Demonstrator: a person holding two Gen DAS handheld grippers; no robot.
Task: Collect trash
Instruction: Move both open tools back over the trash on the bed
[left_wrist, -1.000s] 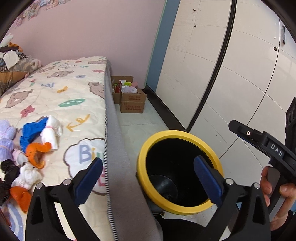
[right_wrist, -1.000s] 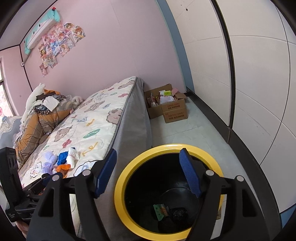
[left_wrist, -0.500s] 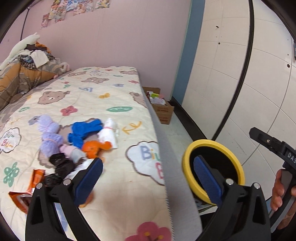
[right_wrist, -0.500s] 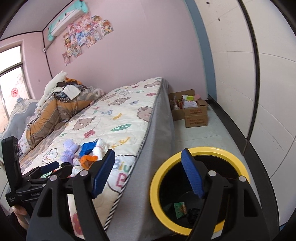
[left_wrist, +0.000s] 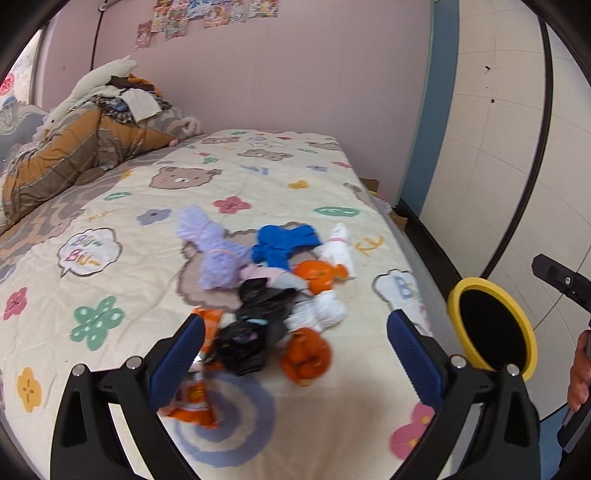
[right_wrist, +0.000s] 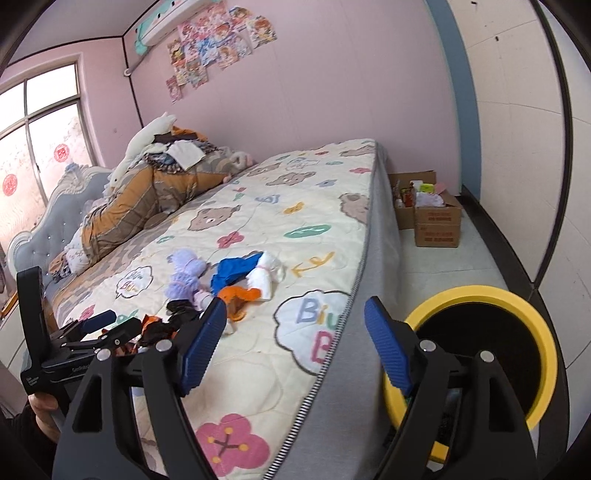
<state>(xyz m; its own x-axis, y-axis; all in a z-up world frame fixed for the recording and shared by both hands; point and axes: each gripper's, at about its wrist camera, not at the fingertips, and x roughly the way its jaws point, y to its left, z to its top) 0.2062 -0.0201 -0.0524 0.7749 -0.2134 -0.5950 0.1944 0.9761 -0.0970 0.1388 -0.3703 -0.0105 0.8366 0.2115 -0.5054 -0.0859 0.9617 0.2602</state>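
Note:
A pile of trash lies on the patterned bed (left_wrist: 258, 173): a black bag (left_wrist: 255, 332), orange bundles (left_wrist: 306, 354), a white wad (left_wrist: 317, 314), blue (left_wrist: 284, 243) and purple (left_wrist: 218, 258) bundles, and an orange wrapper (left_wrist: 195, 398). My left gripper (left_wrist: 295, 328) hovers open over the near side of this pile, with the black bag between its fingers, untouched. My right gripper (right_wrist: 295, 314) hangs over the mattress edge, its jaws opening, nothing between them. The black bin with a yellow rim (right_wrist: 480, 295) stands on the floor beside the bed. In the right wrist view the pile (right_wrist: 236, 277) lies ahead to the left, by the left gripper (right_wrist: 110, 325).
A heaped brown quilt with plush toys (right_wrist: 147, 199) fills the head of the bed by a grey headboard (right_wrist: 48, 229). Cardboard boxes (right_wrist: 436, 218) sit on the floor past the bin. White wardrobe doors (left_wrist: 498, 166) line the right side.
Both views have swung left, away from the bin and over the bed. The trash pile now sits under the left gripper. The right jaws stand a little wider.

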